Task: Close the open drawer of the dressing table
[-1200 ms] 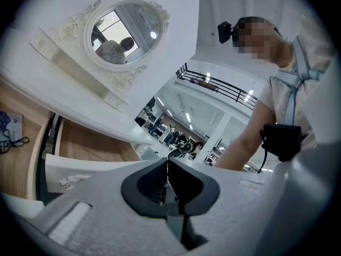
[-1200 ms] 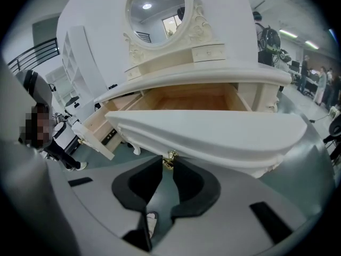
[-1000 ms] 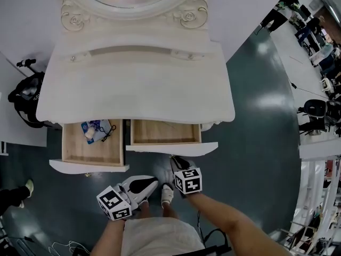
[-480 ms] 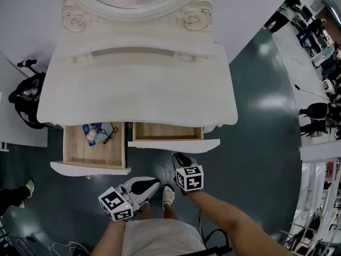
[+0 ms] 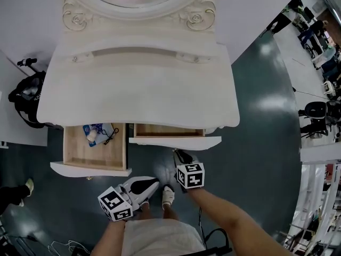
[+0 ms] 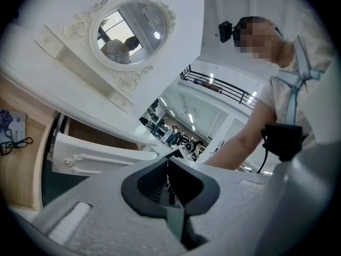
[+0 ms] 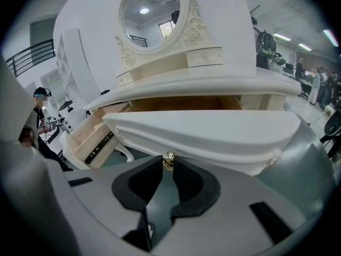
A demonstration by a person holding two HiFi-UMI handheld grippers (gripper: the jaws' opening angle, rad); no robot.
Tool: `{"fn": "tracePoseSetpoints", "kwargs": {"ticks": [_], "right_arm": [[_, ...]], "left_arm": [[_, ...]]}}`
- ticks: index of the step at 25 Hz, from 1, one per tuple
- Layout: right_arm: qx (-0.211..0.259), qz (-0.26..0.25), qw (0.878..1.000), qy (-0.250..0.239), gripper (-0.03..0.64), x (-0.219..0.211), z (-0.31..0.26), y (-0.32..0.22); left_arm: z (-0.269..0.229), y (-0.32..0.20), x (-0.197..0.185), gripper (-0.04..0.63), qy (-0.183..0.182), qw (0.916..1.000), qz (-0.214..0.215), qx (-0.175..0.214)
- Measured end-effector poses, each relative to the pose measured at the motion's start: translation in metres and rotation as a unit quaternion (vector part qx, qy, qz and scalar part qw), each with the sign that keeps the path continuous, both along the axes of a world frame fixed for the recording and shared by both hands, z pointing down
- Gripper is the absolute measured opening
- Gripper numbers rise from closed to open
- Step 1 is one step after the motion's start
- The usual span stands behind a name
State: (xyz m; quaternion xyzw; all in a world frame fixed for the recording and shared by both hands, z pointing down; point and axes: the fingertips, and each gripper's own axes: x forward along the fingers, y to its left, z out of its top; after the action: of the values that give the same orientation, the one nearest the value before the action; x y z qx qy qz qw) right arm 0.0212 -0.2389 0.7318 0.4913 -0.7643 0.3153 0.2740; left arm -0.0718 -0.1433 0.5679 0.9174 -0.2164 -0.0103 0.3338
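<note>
Both tongs sit low in the middle of the head view. The right tongs [image 5: 177, 152] pinch the small brass knob [image 7: 170, 156] on the front of the right drawer [image 5: 173, 142]. The left tongs [image 5: 155, 183] are pressed together on nothing, to the lower left of them and apart from the furniture. That drawer lies just under the front edge of the dressing table [image 5: 138, 84], with only a thin strip of its wooden inside showing, so the push looks nearly finished. To do it well, drive the knob straight toward the top of the frame, along the runners, without lifting or twisting the wrist. So small a knob can slip from the pads if the force goes sideways, and a skewed drawer may bind. Ease off over the last stretch so the front meets the table softly, and open the pinch only once the front sits flush. The left drawer [image 5: 90, 168], at the lower left of the table, stands far out, with a blue packet [image 5: 94, 130] and a black cord [image 5: 109, 134] inside. If it is to be shut too, check first that the cord lies clear of the sides.
</note>
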Motion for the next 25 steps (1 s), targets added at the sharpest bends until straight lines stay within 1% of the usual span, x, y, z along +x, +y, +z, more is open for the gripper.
{"fn": "tracePoseSetpoints", "kwargs": {"ticks": [16,25], "right_arm": [[0.009,0.010,1.000,0.002,0.069,0.000,-0.001,-0.029],[0.015,0.020,1.000,0.003,0.069,0.000,-0.001,-0.040]], "left_arm": [[0.005,-0.012,0.004,0.009,0.003,1.0000,-0.001,-0.004],[0.009,-0.009,0.003,0.009,0.002,0.9999,0.002,-0.011]]}}
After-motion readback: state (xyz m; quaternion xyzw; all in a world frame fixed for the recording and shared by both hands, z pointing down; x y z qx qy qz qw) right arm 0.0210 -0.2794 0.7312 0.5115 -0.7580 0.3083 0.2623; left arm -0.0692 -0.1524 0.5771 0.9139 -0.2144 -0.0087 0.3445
